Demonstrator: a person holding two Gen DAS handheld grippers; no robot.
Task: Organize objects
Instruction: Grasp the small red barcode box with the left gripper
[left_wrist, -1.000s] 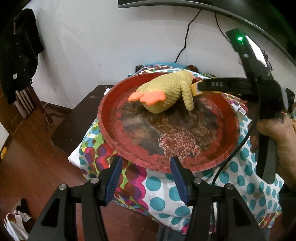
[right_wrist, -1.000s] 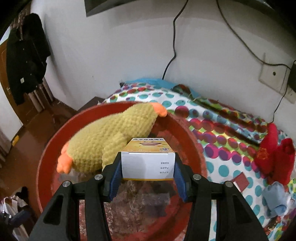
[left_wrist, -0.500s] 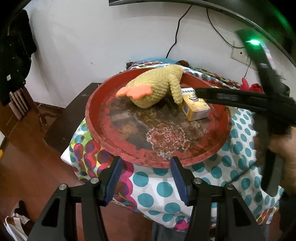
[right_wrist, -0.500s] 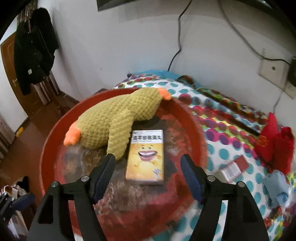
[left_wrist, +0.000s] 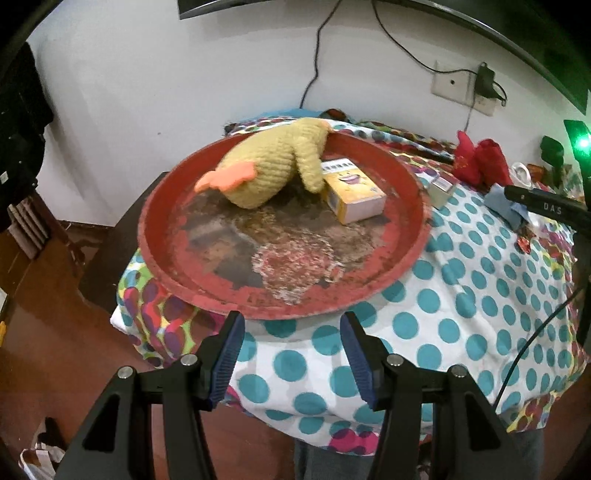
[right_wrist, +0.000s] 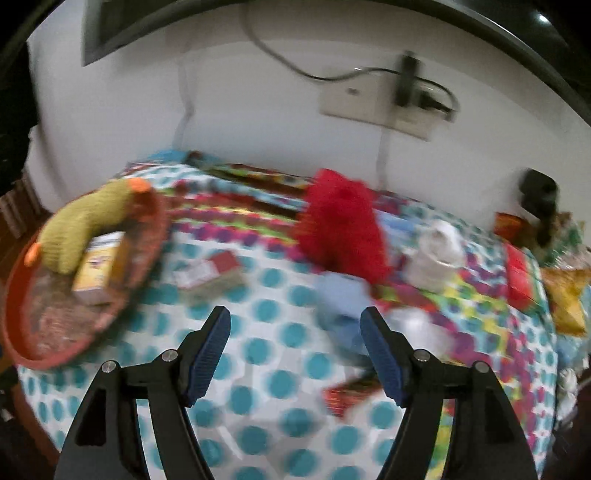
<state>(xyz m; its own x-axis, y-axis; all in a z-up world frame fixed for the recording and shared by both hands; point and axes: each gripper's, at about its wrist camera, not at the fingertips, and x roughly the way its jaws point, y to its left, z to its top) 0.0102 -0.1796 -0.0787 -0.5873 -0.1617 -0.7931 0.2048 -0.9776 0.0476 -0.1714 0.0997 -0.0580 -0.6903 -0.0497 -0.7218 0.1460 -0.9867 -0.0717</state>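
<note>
The right claw (right_wrist: 295, 347) stands spread and empty, with nothing but spotted cloth (right_wrist: 266, 343) between its blue pads, pointing down at the middle of the bench. A soft blue cloth bundle (right_wrist: 340, 306) lies just ahead of it and slightly to its right, nearest of the loose things, so I judge this hand better placed for it than the left. The view is blurred, so its long axis cannot be told. Beyond it sits a fuzzy red plush (right_wrist: 340, 229), and to the left a small flat red-and-white box (right_wrist: 210, 271) lies near the tray's rim. The left claw (left_wrist: 291, 354) is also spread and empty, hanging at the near rim of the round red tray (left_wrist: 240, 295), whose paint is worn and flaking. In the tray rest a nubby yellow plush duck (left_wrist: 266, 166) and a hard-edged yellow carton (left_wrist: 354, 192), touching, the carton's length running away toward the wall
</note>
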